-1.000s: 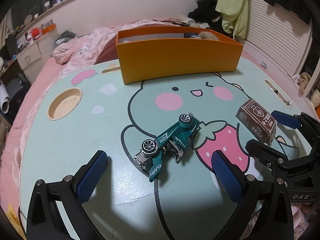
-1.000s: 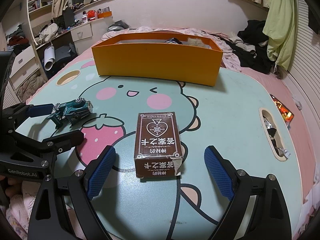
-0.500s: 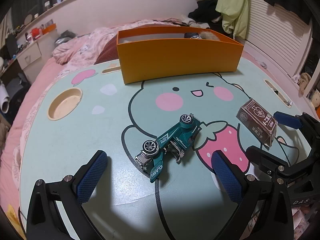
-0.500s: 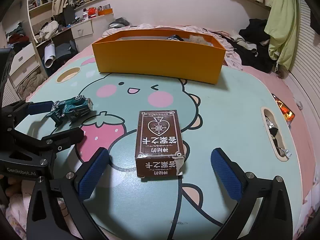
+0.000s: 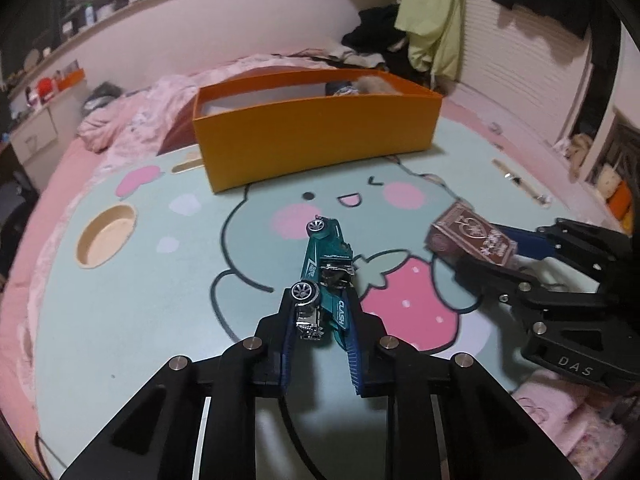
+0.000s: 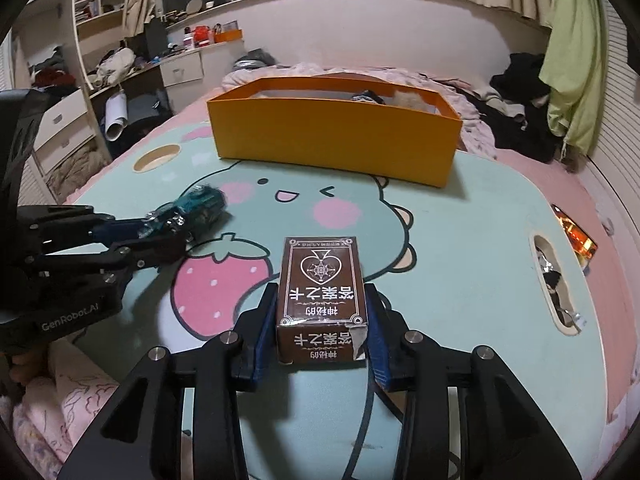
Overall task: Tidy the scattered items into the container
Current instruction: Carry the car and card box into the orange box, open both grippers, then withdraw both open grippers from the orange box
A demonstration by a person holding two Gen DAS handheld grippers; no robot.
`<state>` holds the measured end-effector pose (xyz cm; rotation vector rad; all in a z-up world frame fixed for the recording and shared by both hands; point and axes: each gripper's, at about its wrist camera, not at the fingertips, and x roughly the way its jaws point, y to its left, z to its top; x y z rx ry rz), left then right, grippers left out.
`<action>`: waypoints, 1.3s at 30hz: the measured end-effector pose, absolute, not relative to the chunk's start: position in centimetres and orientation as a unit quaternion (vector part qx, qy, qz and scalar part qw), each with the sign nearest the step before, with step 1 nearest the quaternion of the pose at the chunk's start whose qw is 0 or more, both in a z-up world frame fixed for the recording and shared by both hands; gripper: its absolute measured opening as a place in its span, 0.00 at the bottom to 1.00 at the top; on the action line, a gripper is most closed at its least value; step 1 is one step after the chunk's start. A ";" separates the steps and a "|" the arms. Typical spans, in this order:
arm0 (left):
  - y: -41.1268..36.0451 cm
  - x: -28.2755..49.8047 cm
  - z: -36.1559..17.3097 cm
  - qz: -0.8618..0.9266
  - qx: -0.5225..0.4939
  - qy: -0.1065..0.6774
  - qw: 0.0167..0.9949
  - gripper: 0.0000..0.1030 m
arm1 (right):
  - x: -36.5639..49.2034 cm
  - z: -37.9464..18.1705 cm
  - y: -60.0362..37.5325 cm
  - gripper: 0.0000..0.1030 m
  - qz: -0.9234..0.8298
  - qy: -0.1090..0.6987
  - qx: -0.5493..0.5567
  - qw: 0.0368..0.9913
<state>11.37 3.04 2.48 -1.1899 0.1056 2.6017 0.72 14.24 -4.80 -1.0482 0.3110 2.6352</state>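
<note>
My left gripper [image 5: 320,312] is shut on the rear of a teal toy race car [image 5: 326,276], which points away along the table; it also shows in the right wrist view [image 6: 188,214]. My right gripper [image 6: 322,312] is shut on a brown card box [image 6: 322,292] with white lettering, gripped by its long sides; the box also shows in the left wrist view [image 5: 468,240]. The orange open box [image 5: 316,136] stands at the far side of the table, also in the right wrist view [image 6: 332,140], with some dark and furry items inside.
The table top [image 6: 460,240] is mint green with a cartoon and a strawberry print. It has a round cup recess [image 5: 106,236] at the left and a slot with clutter [image 6: 554,280] at the right. A pink bed and cluttered furniture lie beyond.
Both grippers have closed from wide open: the left onto the toy car, which turned to point away, the right onto the card box.
</note>
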 end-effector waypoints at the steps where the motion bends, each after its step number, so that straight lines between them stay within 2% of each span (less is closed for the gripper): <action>1: 3.0 11.4 2.7 0.901 -0.407 0.033 0.143 0.20 | 0.7 -4.5 14.2 0.40 0.916 0.107 -0.361 0.141; 6: 2.9 11.9 4.1 0.909 -0.389 0.023 0.145 0.20 | -0.1 -3.1 14.5 0.40 0.918 0.118 -0.353 0.139; 12: 2.2 10.5 8.7 0.923 -0.354 0.014 0.152 0.20 | -1.0 -0.6 14.9 0.40 0.926 0.121 -0.330 0.134; 18: 2.3 4.4 12.0 0.931 -0.339 0.018 0.137 0.20 | -4.4 3.2 18.4 0.40 0.929 0.148 -0.302 0.153; 24: 2.4 -3.6 10.6 0.923 -0.373 0.011 0.097 0.22 | -10.1 3.4 23.5 0.41 0.911 0.174 -0.322 0.190; 26: 1.9 -5.0 9.8 0.915 -0.392 -0.017 0.094 0.38 | -11.7 2.7 24.9 0.41 0.905 0.186 -0.334 0.186; 28: 1.3 -4.9 9.7 0.915 -0.390 -0.042 0.096 0.63 | -12.9 1.8 26.1 0.44 0.895 0.196 -0.354 0.188; 30: 0.9 -3.9 9.9 0.920 -0.375 -0.049 0.098 0.76 | -13.2 1.1 26.8 0.48 0.885 0.210 -0.363 0.202; 31: 0.6 -3.1 10.1 0.924 -0.368 -0.048 0.094 0.80 | -12.7 1.1 26.9 0.50 0.885 0.217 -0.357 0.204; 33: 0.2 -1.5 10.2 0.927 -0.363 -0.041 0.086 0.85 | -11.2 1.4 26.4 0.71 0.889 0.226 -0.339 0.208; 36: -0.2 1.0 9.4 0.918 -0.388 -0.032 0.073 0.91 | -8.6 2.2 24.9 0.75 0.897 0.219 -0.320 0.211; 39: -0.3 3.8 7.4 0.904 -0.422 -0.033 0.059 0.92 | -6.6 2.0 22.9 0.75 0.897 0.205 -0.330 0.213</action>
